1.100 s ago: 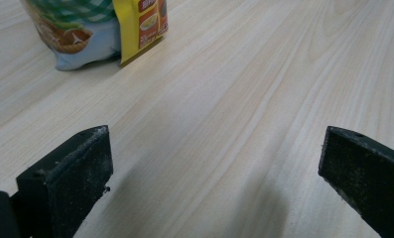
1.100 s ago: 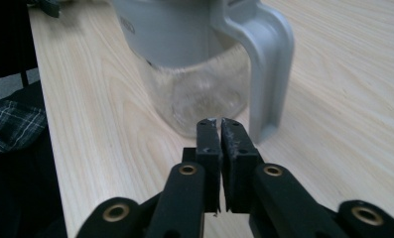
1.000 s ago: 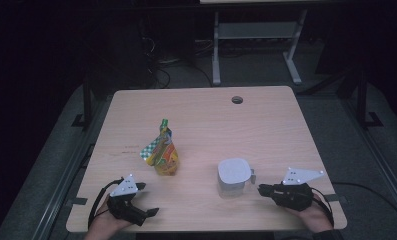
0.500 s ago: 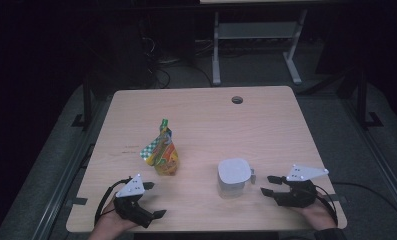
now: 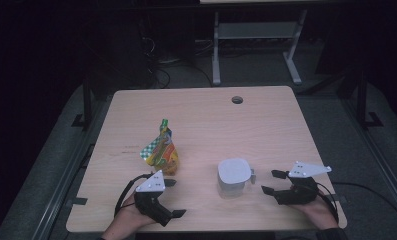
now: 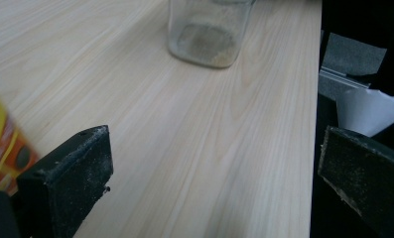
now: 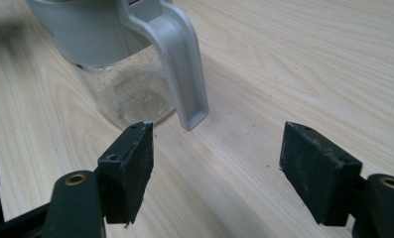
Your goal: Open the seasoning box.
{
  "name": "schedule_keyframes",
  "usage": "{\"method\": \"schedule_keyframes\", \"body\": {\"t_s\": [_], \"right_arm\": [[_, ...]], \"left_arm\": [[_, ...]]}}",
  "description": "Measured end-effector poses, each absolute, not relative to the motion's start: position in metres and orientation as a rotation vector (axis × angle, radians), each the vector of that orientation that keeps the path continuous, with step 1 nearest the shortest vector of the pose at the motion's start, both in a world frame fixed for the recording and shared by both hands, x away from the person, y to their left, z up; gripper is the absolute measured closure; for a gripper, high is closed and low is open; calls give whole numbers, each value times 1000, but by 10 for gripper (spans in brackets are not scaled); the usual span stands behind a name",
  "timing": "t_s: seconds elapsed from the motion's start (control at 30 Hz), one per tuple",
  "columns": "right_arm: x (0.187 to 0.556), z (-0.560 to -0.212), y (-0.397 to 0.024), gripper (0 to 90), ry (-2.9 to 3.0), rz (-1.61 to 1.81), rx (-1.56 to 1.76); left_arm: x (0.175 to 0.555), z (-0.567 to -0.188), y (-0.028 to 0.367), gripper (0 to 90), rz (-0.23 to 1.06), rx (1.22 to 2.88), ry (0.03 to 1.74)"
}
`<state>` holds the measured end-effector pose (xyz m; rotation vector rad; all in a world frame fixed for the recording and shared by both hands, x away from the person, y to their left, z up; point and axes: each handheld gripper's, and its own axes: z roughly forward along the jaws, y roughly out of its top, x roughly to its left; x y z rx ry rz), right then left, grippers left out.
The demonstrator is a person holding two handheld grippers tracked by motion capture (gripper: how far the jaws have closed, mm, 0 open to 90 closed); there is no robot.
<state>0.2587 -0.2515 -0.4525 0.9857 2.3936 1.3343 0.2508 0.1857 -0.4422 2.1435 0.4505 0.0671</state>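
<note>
Black fingers of the right gripper (image 7: 217, 163) stand wide apart with bare wood between them, and they have just been opening; the grey handle (image 7: 182, 64) of the jug (image 5: 234, 176) hangs just ahead of them and slightly toward the left finger (image 7: 127, 171), untouched, so the spread looks set to take that handle from the side. That jug, clear-walled below a pale lid with a little grainy residue at its bottom, stands on the surface (image 5: 206, 120) between the two hands. Fingers of the left gripper (image 5: 178, 198) are likewise apart and empty, aimed across the wood at the jug's glass base (image 6: 204, 37), with the colourful snack pouch (image 5: 160, 152) standing just beside them, at the near finger's outer side. Against the earlier frames, the left hand (image 5: 131, 215) has slid along the near edge toward the pouch and jug, while the right hand (image 5: 316, 210) has kept its place; jug and pouch have not shifted.
</note>
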Motion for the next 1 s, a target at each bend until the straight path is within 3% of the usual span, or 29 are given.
{"method": "schedule_keyframes", "body": {"t_s": [1.0], "right_arm": [[261,-452,-248,260,2393,1377,983]], "left_arm": [[292,-416,121,86,81,2095,302]]}}
